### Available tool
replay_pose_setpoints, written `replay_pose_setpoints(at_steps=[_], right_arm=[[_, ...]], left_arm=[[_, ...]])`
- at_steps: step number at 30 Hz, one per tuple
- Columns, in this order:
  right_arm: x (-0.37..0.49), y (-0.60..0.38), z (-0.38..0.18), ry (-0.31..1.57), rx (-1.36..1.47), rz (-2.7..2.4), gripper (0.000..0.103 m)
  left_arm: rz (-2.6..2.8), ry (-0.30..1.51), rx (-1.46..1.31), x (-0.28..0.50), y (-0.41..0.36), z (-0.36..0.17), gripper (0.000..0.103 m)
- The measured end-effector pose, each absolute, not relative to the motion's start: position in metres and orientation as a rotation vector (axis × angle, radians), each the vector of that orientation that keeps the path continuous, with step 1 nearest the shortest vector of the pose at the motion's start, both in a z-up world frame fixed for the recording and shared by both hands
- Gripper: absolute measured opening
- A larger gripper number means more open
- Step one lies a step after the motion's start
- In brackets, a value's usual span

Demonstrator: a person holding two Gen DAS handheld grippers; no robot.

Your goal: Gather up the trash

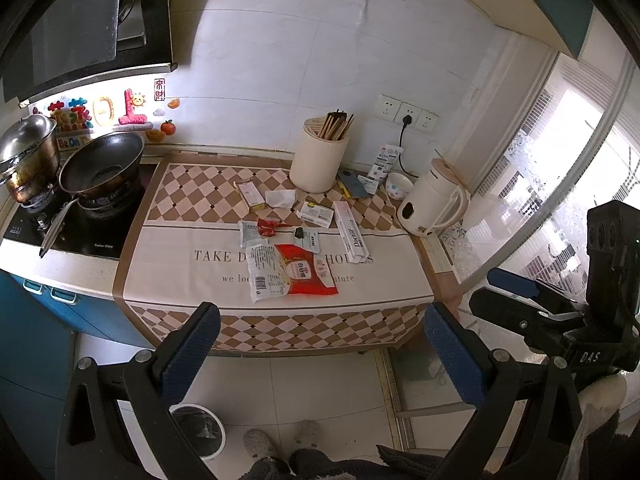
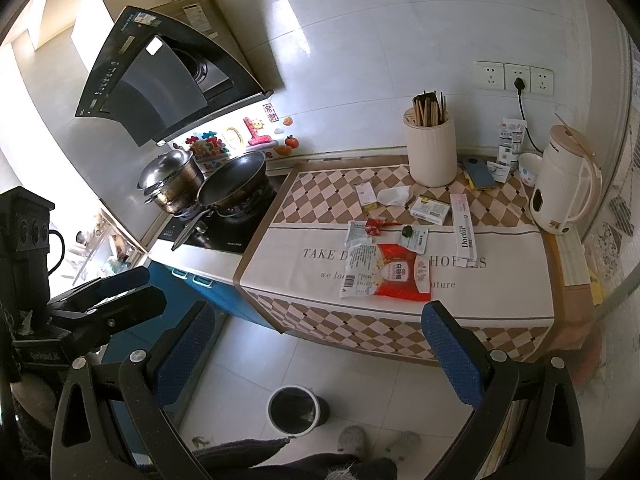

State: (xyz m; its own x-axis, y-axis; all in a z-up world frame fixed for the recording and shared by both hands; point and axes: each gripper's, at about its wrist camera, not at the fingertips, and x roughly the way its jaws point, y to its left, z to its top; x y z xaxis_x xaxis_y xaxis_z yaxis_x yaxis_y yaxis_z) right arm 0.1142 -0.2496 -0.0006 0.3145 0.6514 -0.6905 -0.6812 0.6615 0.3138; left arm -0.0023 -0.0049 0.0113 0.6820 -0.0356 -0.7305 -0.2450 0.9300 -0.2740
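Litter lies on the checked cloth of the counter (image 1: 176, 196): a red and white food bag (image 1: 294, 274) (image 2: 386, 276), a red wrapper (image 1: 270, 227) (image 2: 374, 226), a crumpled tissue (image 1: 280, 198) (image 2: 394, 195), a long white "Doctor" box (image 1: 351, 232) (image 2: 464, 226), small cartons (image 1: 316, 214) (image 2: 430, 209) and flat sachets (image 1: 312, 240). A round bin (image 1: 200, 428) (image 2: 294, 410) stands on the floor below. My left gripper (image 1: 320, 354) is open, held back from the counter's front edge. My right gripper (image 2: 316, 358) is open too, above the floor, holding nothing.
A wok (image 1: 102, 166) and a lidded pot (image 1: 28, 152) sit on the hob at left. A chopstick holder (image 1: 318, 160), a phone (image 1: 354, 186), a bowl (image 1: 398, 186) and a white kettle (image 1: 434, 202) stand at the back right. Slippered feet (image 1: 280, 438) are on the tiled floor.
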Motion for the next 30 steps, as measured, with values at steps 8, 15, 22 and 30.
replay_pose_setpoints(at_steps=[8, 15, 22, 30], right_arm=[[0.1146, -0.25, -0.0012, 0.891, -0.037, 0.878, 0.103], [0.1155, -0.2499, -0.0009, 0.892, -0.038, 0.878, 0.103], [0.115, -0.2499, -0.0005, 0.892, -0.039, 0.878, 0.103], [0.115, -0.25, -0.0008, 0.892, -0.037, 0.879, 0.103]], left_arm=[[0.116, 0.817, -0.371, -0.0032, -0.0081, 0.0143, 0.103], [0.108, 0.815, -0.37, -0.004, -0.0103, 0.0178, 0.103], [0.1, 0.818, -0.368, -0.0024, -0.011, 0.0186, 0.103], [0.097, 0.817, -0.368, -0.0026, -0.0129, 0.0181, 0.103]])
